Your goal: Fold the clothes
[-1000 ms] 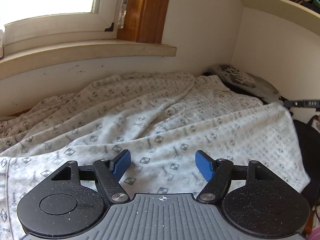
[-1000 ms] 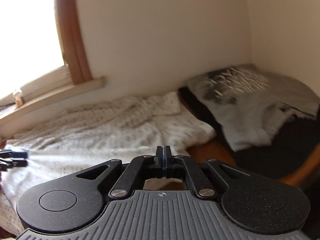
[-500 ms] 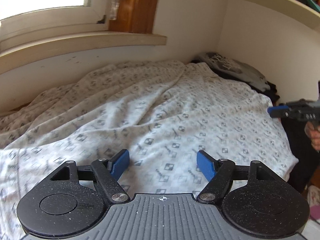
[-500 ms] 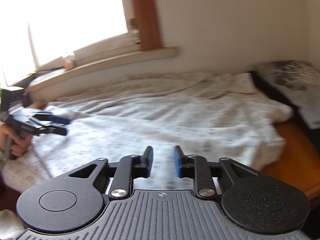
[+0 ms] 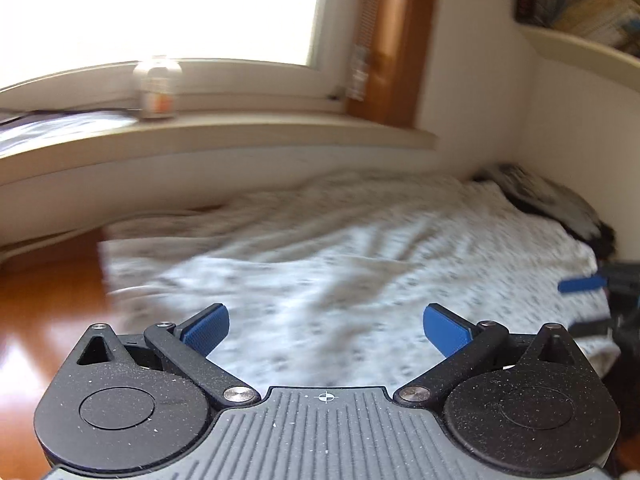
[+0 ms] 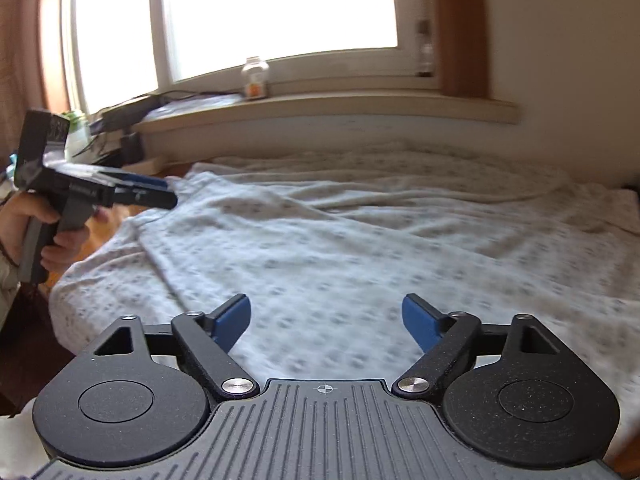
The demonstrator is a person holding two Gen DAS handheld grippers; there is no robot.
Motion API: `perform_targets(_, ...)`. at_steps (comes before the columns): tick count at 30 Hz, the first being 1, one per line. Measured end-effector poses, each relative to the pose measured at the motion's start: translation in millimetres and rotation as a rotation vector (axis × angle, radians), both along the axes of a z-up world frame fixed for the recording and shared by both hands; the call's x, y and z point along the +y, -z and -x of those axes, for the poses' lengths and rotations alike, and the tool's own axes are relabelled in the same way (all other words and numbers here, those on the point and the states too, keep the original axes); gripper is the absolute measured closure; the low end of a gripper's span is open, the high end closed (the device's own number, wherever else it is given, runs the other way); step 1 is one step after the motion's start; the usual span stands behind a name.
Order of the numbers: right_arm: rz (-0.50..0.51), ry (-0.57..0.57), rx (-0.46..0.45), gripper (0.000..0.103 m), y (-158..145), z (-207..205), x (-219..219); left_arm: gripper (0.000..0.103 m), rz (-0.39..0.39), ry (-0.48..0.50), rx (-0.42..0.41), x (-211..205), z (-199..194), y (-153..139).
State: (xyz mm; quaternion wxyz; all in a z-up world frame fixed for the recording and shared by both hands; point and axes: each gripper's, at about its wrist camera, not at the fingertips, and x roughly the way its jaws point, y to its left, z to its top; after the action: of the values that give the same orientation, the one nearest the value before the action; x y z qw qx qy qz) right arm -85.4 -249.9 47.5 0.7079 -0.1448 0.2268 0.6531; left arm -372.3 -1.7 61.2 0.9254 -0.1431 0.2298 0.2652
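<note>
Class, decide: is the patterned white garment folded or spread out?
Spread out. The patterned white garment lies open and wrinkled across the wooden surface, with no neat fold visible.

Open air above rumpled garment (image 6: pixel 360 248)

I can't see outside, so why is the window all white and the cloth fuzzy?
Left wrist view: the bright window is washed out by glare, and the white patterned cloth is smeared by motion blur. Right wrist view: same glare, cloth slightly sharper.

Daylight floods through the window (image 6: pixel 276 12), its pane blown out white. Motion blur smears the patterned garment (image 5: pixel 360 280) and the jar (image 5: pixel 157 88); straight edges bow towards the frame's corners.
</note>
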Motion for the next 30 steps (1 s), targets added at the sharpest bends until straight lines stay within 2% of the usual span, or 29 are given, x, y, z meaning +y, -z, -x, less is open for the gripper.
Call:
perform_targets(3, 0.004, -0.043, -0.017, 0.016, 2.4, 21.6, 20.0, 0.0, -0.003, -0.075, -0.019, 4.0, 20.0, -1.0)
perform_targets(6, 0.014, -0.085, -0.015, 0.013, 3.4, 38.7, 38.0, 0.0, -0.004, -0.131, 0.002, 9.6, 30.8, 1.7)
perform_targets(10, 0.015, -0.122, -0.024, 0.007, 0.8, 56.4, 52.4, 0.0, -0.001, -0.145, 0.015, 11.1, 43.0, 6.9)
perform_targets(16, 0.009, -0.155, -0.014, 0.005, 1.5, 69.8, 65.2, 0.0, 0.009, -0.203, 0.021, 16.6, 66.6, 8.5)
perform_targets(21, 0.01, -0.162, 0.001, 0.005, 6.0, 77.1, 72.5, 0.0, 0.005, -0.216, 0.033, 14.4, 77.0, 5.3)
perform_targets(30, 0.005, -0.177, 0.002, 0.004, 12.0, 87.1, 71.1, 0.0, 0.016, -0.192, 0.049, 9.5, 68.1, 7.8)
